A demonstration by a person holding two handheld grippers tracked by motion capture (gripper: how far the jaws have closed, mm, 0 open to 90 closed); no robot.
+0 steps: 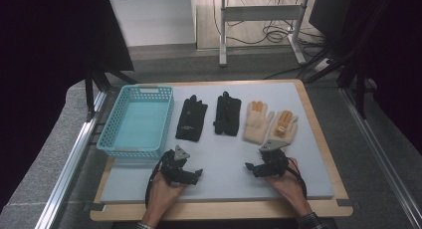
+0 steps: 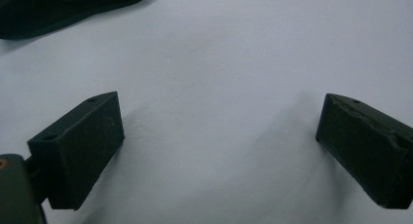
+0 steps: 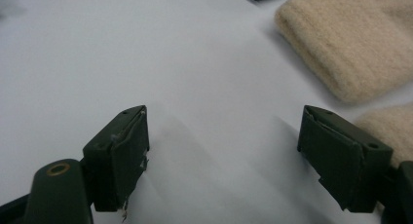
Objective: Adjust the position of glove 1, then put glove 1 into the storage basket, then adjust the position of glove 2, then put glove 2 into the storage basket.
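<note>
Both grippers, left gripper (image 1: 198,173) and right gripper (image 1: 249,166), rest low near the table's (image 1: 224,154) front edge, jaws wide open and empty, pointing toward each other; each hand grips from behind.

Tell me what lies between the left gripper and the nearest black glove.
Nothing: in the high view, bare white mat separates the left gripper from the black glove.

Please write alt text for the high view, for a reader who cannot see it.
Two hand-held grippers, the left gripper and the right gripper, rest open and empty on a pale mat, jaws pointing toward each other. Beyond them lie a light blue basket, two black gloves and two cream gloves in a row.
</note>
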